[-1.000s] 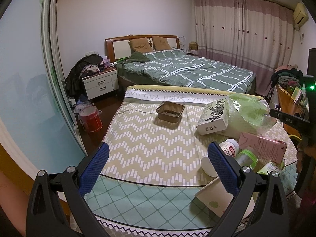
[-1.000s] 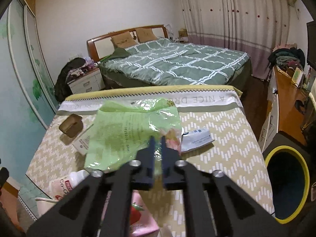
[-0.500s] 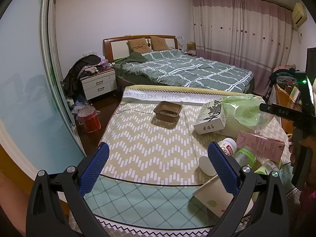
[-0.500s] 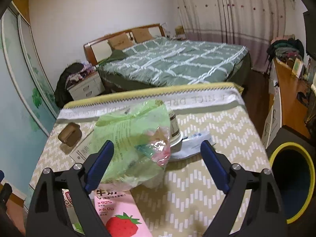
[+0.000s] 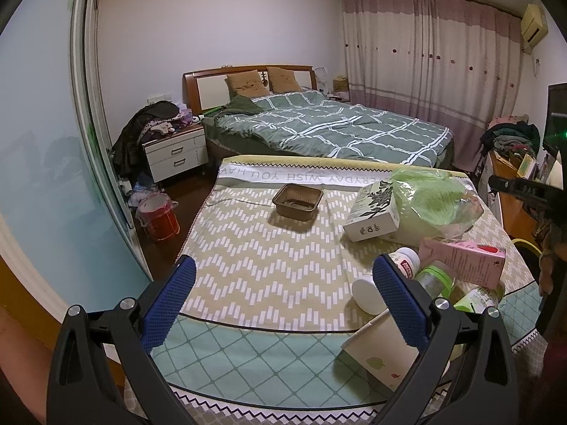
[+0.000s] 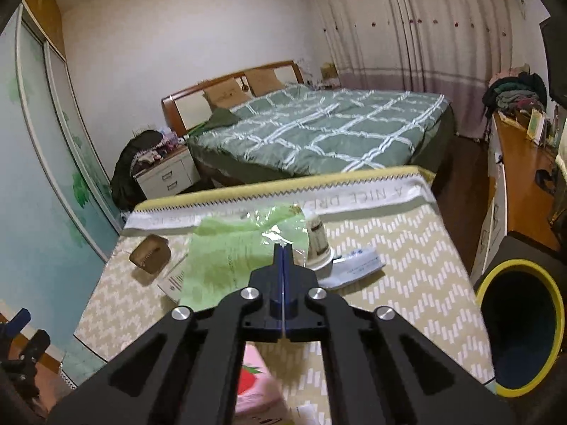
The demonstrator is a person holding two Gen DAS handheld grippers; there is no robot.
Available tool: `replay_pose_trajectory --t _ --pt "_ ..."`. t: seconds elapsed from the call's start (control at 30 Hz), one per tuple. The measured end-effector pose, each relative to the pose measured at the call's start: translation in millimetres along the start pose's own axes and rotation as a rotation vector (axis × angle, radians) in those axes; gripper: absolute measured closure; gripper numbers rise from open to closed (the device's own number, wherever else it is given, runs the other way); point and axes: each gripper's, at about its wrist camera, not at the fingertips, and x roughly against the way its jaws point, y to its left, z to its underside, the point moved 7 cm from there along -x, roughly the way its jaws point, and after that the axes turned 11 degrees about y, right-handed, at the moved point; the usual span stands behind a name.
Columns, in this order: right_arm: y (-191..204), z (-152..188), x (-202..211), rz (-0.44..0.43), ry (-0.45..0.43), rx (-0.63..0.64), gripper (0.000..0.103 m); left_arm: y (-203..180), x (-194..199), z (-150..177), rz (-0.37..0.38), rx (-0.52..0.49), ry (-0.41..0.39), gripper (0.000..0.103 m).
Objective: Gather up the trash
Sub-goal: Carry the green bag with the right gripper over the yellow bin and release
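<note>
Left wrist: my left gripper [image 5: 283, 295] has its jaws spread wide, nothing between them, over the near edge of the zigzag tablecloth [image 5: 262, 269]. Brown plastic tray [image 5: 298, 201] sits alone mid-table. Trash is clustered on the right side: floral carton [image 5: 372, 214], green plastic bag [image 5: 430, 203], pink strawberry milk carton [image 5: 464, 260], white bottle [image 5: 386, 276], paper cup [image 5: 381, 352].

Right wrist: my right gripper [image 6: 283, 248] just snapped closed, pads pressed together at the bag's near edge; I can't tell if any film is caught. Yellow-rimmed bin [image 6: 521, 322] stands off the table's right side.
</note>
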Motion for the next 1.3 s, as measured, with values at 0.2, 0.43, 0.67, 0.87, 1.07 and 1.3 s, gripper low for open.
replay_pose_trajectory --t 0.2,0.43,0.67,0.87,1.07,1.3 --pt "-8.8 -0.3 -35.9 -0.018 0.088 -0.021 0.042 -3.0 1.1 0.5 0.004 -0.006 -0.003 0.005" --pt "-10.8 7.7 -64.5 -0.059 0.183 -0.071 0.062 -2.7 0.8 1.2 0.005 -0.003 0.001 0.005" --pt "-7.8 0.5 -26.5 -0.091 0.075 -0.069 0.097 -0.1 -1.9 -0.5 0.007 -0.003 0.005 0.005" --pt "-12.2 -14.0 36.7 -0.089 -0.075 -0.067 0.100 -6.4 1.3 -1.3 0.018 -0.022 -0.005 0.005" --pt "-45.7 -13.9 91.2 -0.015 -0.180 -0.093 0.100 -25.6 5.2 -0.8 0.037 -0.053 -0.010 0.005" --pt "-128.0 12.9 125.8 0.170 -0.222 -0.184 0.100 -66.3 8.6 3.8 0.096 -0.121 -0.004 0.005"
